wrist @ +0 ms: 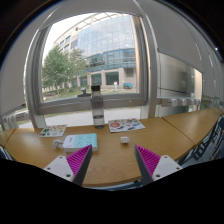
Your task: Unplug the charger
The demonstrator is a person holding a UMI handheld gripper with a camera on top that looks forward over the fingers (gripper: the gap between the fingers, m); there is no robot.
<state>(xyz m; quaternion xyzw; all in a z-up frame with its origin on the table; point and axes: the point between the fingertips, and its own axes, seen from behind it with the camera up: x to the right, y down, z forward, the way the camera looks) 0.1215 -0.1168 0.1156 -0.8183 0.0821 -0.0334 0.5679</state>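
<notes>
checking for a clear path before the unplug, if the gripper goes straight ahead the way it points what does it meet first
Probably nothing at once: the gripper, jaws open, points over bare wooden table. Further along that line a small white object sits on the table, then the window. Depth is hard to judge.

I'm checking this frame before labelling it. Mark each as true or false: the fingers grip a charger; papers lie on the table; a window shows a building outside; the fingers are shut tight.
1. The fingers grip a charger: false, nothing is between them.
2. Papers lie on the table: true.
3. A window shows a building outside: true.
4. The fingers are shut tight: false, they stand open with a wide gap.
</notes>
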